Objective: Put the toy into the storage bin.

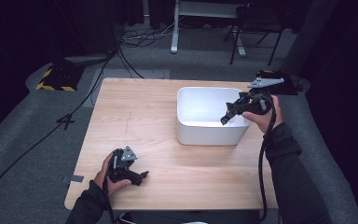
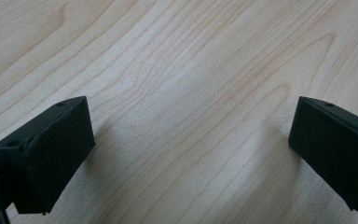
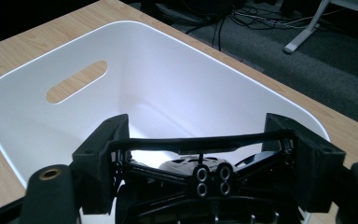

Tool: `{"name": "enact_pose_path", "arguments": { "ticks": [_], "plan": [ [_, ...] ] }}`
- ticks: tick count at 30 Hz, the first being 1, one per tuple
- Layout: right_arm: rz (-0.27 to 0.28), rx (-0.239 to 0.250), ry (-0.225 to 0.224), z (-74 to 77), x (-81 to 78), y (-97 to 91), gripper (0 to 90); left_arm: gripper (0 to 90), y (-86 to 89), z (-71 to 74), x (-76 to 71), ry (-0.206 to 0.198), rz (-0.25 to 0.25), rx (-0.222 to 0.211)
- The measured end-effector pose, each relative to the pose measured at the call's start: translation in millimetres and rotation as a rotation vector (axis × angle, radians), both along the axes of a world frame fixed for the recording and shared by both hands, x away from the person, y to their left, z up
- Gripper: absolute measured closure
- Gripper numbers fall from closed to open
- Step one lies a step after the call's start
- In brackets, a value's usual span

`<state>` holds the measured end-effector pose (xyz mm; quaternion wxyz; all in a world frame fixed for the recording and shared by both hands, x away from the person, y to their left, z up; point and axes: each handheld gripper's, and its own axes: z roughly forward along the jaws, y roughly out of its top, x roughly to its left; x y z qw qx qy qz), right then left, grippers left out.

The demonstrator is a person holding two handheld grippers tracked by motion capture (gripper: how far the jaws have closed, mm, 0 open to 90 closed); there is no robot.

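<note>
Near edge: left gripper (image 1: 137, 176) rests low over bare bench (image 1: 191, 163), fingers (image 2: 51, 149) wide, empty. Farther: right gripper (image 1: 226, 116) hangs above the white bin (image 1: 205, 133), fingers (image 3: 107, 154) wide; a small white item (image 3: 191, 164) lies directly below them. No legible writing.

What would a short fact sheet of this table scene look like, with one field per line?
surface: wooden table
container: white bin, upright on the table's right half, slot handle in one wall
inside the bin: a small white object, too hidden to identify
right tongs: held over the bin's right rim, tips pointing in, jaws apart, nothing gripped
left tongs: low over bare wood near the front left, jaws wide apart, nothing gripped
</note>
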<state>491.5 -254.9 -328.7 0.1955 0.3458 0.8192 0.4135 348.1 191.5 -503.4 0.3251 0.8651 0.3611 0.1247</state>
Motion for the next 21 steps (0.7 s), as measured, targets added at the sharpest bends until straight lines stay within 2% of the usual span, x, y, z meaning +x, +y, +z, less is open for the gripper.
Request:
{"name": "enact_pose_path", "arguments": {
  "ticks": [10,21],
  "plan": [
    [0.003,-0.015,0.016,-9.4,1.0,4.5,24.6,0.2,0.0,0.0,0.0,0.0,0.0,0.0],
    [0.008,-0.059,0.032,-17.6,-1.7,7.6,24.6,0.2,0.0,0.0,0.0,0.001,0.0,0.0]
  ]
}}
